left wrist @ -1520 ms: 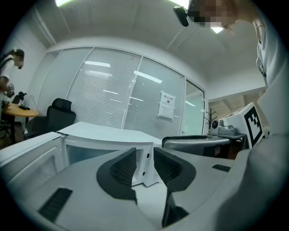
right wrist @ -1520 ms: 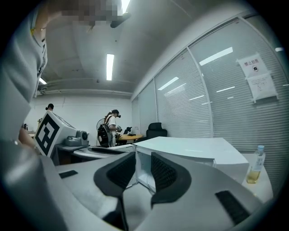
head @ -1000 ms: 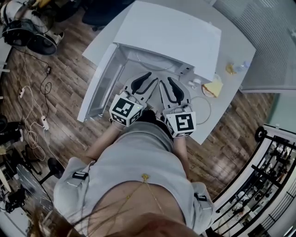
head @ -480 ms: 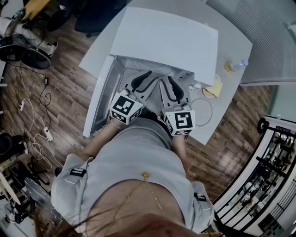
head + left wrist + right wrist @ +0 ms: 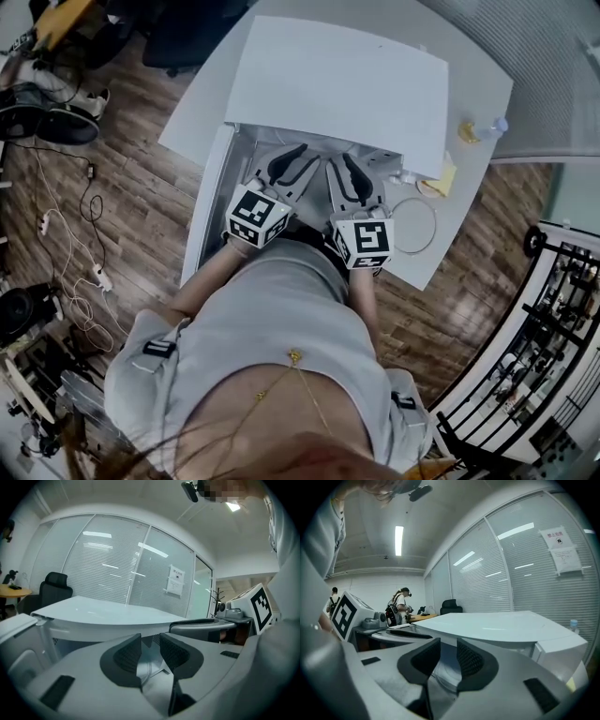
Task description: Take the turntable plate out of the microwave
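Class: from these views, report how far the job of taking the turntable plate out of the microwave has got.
Done: the door of the microwave stands open. In hand: the left gripper and right gripper are at its opening, jaws apart, gripping nothing. Left: the turntable plate lies inside, seen past the right jaws; it must be gripped and lifted out.

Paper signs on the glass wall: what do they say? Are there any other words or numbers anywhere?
Paper signs on the glass wall, right gripper view: print too small to read.
The sign in the left gripper view: blurred, unreadable.
Marker cubes: black and white squares only, no words.
Microwave: no lettering shows.
So nothing here can be read.
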The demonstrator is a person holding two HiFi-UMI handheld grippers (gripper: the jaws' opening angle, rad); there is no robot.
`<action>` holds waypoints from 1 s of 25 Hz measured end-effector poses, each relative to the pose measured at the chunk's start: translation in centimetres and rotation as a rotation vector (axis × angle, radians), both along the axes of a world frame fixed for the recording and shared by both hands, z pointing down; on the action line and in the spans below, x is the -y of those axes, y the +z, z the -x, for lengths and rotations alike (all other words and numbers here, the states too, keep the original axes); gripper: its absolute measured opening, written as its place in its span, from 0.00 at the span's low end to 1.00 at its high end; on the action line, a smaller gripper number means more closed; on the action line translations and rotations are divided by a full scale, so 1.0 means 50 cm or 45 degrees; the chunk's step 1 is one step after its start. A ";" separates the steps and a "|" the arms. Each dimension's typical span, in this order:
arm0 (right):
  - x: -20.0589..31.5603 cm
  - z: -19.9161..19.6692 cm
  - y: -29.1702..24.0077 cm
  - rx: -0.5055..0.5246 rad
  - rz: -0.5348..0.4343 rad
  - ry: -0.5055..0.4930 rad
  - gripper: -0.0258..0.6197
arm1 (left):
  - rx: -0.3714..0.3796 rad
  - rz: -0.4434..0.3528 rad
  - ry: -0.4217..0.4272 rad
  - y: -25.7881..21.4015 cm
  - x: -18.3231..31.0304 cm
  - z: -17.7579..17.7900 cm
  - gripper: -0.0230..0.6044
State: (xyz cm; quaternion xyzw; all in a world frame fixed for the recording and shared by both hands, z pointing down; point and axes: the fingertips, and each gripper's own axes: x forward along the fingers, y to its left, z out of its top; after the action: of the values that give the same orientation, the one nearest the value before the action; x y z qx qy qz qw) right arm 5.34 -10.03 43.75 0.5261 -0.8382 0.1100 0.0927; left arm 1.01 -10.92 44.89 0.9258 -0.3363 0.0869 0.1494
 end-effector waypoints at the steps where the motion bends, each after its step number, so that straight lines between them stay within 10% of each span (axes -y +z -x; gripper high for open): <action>1: 0.003 0.001 0.009 0.004 0.015 0.005 0.22 | 0.004 0.013 0.001 0.009 0.001 0.001 0.23; 12: 0.030 0.007 0.141 0.072 0.232 0.059 0.22 | 0.049 0.218 -0.055 0.136 0.017 0.010 0.23; 25: 0.038 -0.018 0.316 0.302 0.613 0.220 0.24 | -0.041 0.748 -0.282 0.318 0.024 0.059 0.28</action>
State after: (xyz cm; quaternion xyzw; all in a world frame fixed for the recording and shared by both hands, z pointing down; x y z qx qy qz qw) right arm 6.26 -11.91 59.54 0.5418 -0.7451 0.3742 0.1065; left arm -1.93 -12.13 60.79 0.8019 -0.3932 0.1487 0.4246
